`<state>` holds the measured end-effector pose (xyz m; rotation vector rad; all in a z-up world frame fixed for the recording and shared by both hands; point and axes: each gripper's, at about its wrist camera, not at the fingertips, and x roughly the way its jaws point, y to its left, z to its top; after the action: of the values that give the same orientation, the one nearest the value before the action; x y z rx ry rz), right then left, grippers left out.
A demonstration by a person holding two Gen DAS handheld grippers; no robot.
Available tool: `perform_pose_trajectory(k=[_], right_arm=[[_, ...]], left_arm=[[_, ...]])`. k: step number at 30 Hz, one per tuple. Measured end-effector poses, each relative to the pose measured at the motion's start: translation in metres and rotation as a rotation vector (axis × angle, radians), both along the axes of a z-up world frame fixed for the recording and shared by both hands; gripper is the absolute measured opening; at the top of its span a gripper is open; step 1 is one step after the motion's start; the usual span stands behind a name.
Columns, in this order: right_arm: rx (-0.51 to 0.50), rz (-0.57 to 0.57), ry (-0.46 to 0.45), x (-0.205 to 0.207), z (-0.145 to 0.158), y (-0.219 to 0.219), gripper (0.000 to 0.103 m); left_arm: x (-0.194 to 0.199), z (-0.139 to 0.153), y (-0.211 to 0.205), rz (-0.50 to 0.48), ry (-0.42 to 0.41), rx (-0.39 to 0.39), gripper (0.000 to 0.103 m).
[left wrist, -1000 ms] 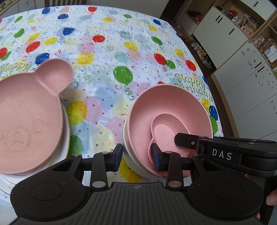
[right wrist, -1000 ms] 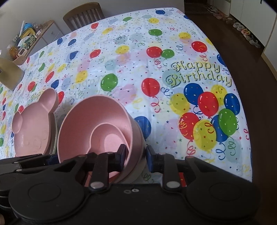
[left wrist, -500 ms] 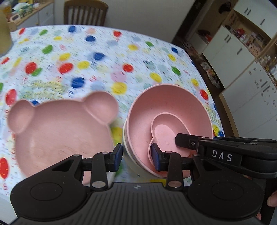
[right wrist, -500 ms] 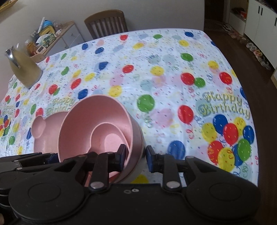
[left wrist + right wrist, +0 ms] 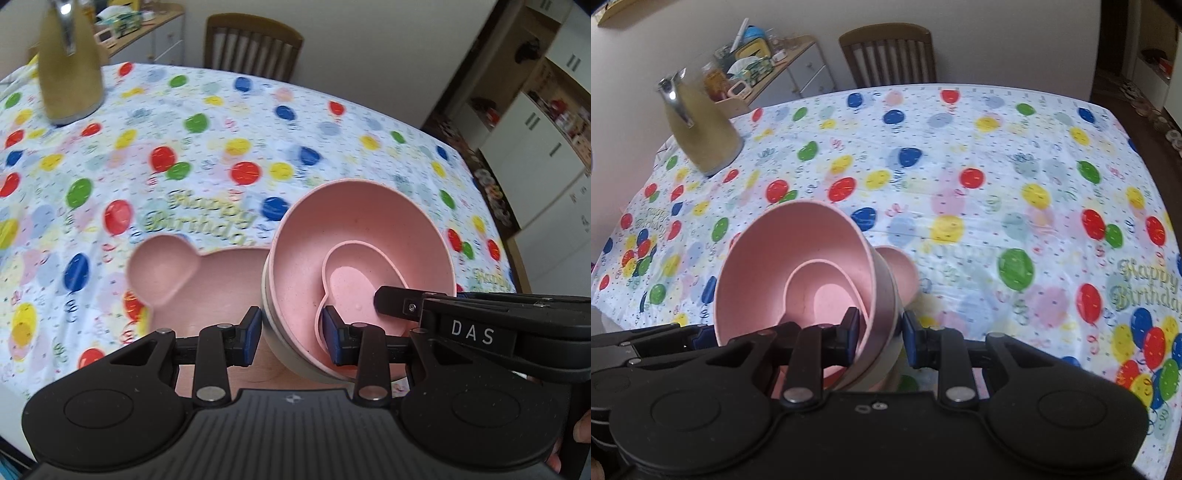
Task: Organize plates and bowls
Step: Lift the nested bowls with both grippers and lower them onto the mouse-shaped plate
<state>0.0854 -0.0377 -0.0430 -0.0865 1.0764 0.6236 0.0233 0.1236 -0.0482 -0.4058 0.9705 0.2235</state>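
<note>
Risk of slip: the bowl stack [image 5: 364,266] seems to be carried by its rim alone, tilted, with a claw on each side. If one claw loosens or the two pull apart, the stack could tip and drop toward the bear plate [image 5: 192,284] below it.
Risk of shifting load: a small heart-shaped dish [image 5: 354,284] sits loose inside the top pink bowl; a steeper tilt could slide it out, or onto the claw pads.
Risk of separation: a pale bowl [image 5: 291,354] is nested under the pink one. Whether the grip pinches both walls I cannot tell; if only the pink rim is caught, the lower bowl may fall away.
Left claw [image 5: 291,330]: roughly half closed, clamped across the stack's rim at 6 o'clock in its own view, one blue pad outside the wall, the other inside beside the heart dish.
Right claw [image 5: 881,332]: also partly closed, pinching the rim at the stack's right side, one pad inside, one outside.
Task things: the stack appears lifted clear of the desk [image 5: 997,192]; the bear plate lies at 9 o'clock of it in the left view, partly hidden beneath.
Elsewhere: a yellow kettle [image 5: 701,129] stands at 11 o'clock, well apart; a chair [image 5: 888,55] at 12.
</note>
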Motion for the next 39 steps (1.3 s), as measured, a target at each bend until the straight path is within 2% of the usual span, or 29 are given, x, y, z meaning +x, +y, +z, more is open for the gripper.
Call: perform_pose_trajectory(k=[8, 18, 32, 39], right_arm=[[-0.013, 0.041, 0.052, -0.004, -0.023, 0.032, 0.024], [-0.047, 0.053, 0.075, -0.005, -0.044, 0.044, 0.024], [-0.073, 0.052, 0.083, -0.008, -0.053, 0.050, 0.024], [-0.069, 0.041, 0.087, -0.010, -0.053, 0.049, 0.028]], left_arm=[[-0.009, -0.022, 0.020, 0.043, 0.041, -0.002, 0.034], [-0.010, -0.041, 0.028, 0.046, 0.063, -0.014, 0.033], [-0.014, -0.053, 0.033, 0.044, 0.060, -0.033, 0.033], [-0.019, -0.050, 0.034, 0.040, 0.036, -0.034, 0.033]])
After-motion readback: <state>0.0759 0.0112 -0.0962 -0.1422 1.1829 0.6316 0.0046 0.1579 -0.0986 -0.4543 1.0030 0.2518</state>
